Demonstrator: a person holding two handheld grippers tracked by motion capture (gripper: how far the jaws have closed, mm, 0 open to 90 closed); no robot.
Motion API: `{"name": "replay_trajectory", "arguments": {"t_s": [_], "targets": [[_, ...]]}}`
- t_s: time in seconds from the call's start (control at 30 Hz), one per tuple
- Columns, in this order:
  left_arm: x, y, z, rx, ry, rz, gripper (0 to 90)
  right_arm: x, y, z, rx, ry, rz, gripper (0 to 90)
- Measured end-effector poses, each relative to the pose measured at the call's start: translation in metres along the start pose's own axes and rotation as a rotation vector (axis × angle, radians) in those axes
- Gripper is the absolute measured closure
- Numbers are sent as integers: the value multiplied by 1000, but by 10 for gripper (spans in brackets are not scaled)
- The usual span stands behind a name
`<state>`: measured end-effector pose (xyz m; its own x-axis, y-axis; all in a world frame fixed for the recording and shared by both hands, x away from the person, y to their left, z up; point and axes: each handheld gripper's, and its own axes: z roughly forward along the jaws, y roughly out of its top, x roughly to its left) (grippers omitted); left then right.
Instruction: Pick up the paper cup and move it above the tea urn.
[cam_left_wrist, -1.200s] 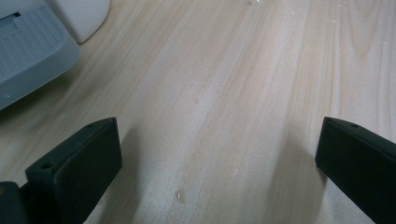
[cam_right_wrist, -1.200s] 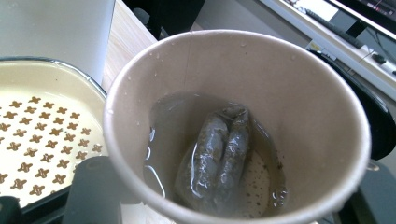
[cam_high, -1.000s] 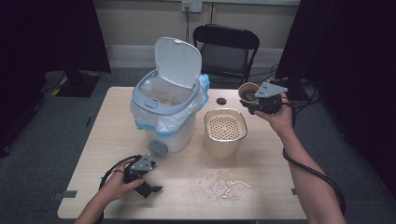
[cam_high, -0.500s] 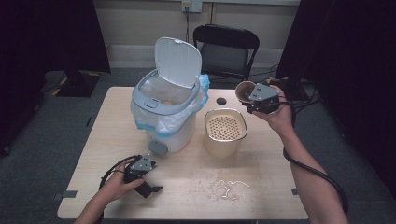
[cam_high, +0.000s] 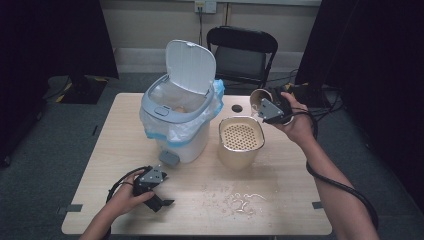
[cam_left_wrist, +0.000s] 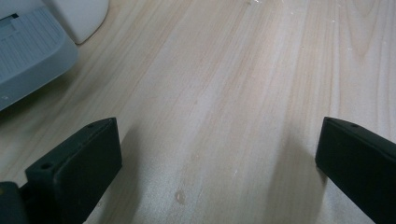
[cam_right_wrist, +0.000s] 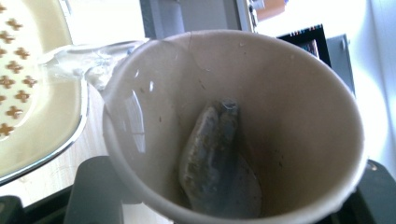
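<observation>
A brown paper cup (cam_high: 257, 99) is held tipped on its side over the far right rim of a cream strainer bowl (cam_high: 240, 121), and my right gripper (cam_high: 270, 108) is shut on it. In the right gripper view the cup (cam_right_wrist: 280, 93) sits between the jaws of my right gripper (cam_right_wrist: 233, 198). A wet tea bag (cam_right_wrist: 212, 154) lies inside it. Clear liquid (cam_right_wrist: 88, 63) runs off the cup's lip toward the perforated strainer (cam_right_wrist: 28, 93). My left gripper (cam_high: 161, 199) rests on the table near the front left, open and holding nothing; bare wood lies between the jaws of that gripper (cam_left_wrist: 219, 158).
A white pedal bin (cam_high: 177, 127) with a blue liner and raised lid (cam_high: 191, 67) stands left of the strainer; its grey pedal (cam_left_wrist: 28, 60) is close to my left gripper. Pale scraps (cam_high: 241, 200) lie near the table's (cam_high: 290, 200) front edge. A black chair (cam_high: 242, 50) stands behind.
My right gripper has carried the cup to the left, up to the strainer's rim. The left gripper has stayed where it was.
</observation>
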<state>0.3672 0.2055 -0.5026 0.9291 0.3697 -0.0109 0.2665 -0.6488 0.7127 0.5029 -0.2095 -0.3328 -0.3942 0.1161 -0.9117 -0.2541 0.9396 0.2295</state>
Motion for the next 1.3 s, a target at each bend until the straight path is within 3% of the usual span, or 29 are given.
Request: {"name": "replay_trajectory", "arguments": {"t_s": [0.03,0.07,0.1,0.13,0.17,0.2,0.23,0.27,0.33,0.37,0.47,0.53,0.57,0.67,0.77,0.9,0.93,1.03,1.1,1.13,1.17,1.2,1.3], "targets": [[0,0,0,-5,0,1,0,1,2,0,21,-13,-53,351],[0,0,0,-5,0,1,0,1,2,0,21,-13,-53,351],[0,0,0,-4,0,1,0,3,6,0,27,-26,-100,351],[0,0,0,-4,0,1,0,3,6,0,27,-26,-100,351],[0,0,0,-4,0,2,0,4,9,-1,65,-72,-189,350],[0,0,0,-4,0,2,0,4,9,-1,57,-81,-207,349],[0,0,0,-4,-1,2,0,5,11,-2,85,-113,-257,349],[0,0,0,-4,0,1,0,6,12,-2,108,-126,-281,349],[0,0,0,-4,1,2,0,4,13,-2,95,-113,-290,349],[0,0,0,-4,1,4,0,6,15,-1,132,-130,-332,350],[0,0,0,-4,3,5,0,12,17,1,178,-179,-450,351],[0,0,0,-4,3,4,0,11,18,0,173,-179,-462,351],[0,0,0,-4,2,4,0,13,18,0,193,-224,-506,352],[0,0,0,-4,1,4,0,12,19,-2,203,-228,-540,351],[0,0,0,-5,2,4,0,7,19,-4,174,-177,-446,348],[0,0,0,-4,-1,1,0,0,15,-4,131,-33,-206,343],[0,0,0,-4,-1,2,0,1,15,-4,130,-6,-130,343],[0,0,0,-4,-1,2,0,-2,10,-2,121,75,32,341],[0,0,0,-4,0,2,0,-5,5,-1,106,114,144,340],[0,0,0,-4,0,2,0,-5,5,-1,106,114,144,340],[0,0,0,-4,-1,2,0,-6,3,0,104,133,209,339],[0,0,0,-4,-1,2,0,-9,-2,2,78,173,319,338],[0,0,0,-4,-1,2,0,-12,-8,3,46,209,436,338]]}}
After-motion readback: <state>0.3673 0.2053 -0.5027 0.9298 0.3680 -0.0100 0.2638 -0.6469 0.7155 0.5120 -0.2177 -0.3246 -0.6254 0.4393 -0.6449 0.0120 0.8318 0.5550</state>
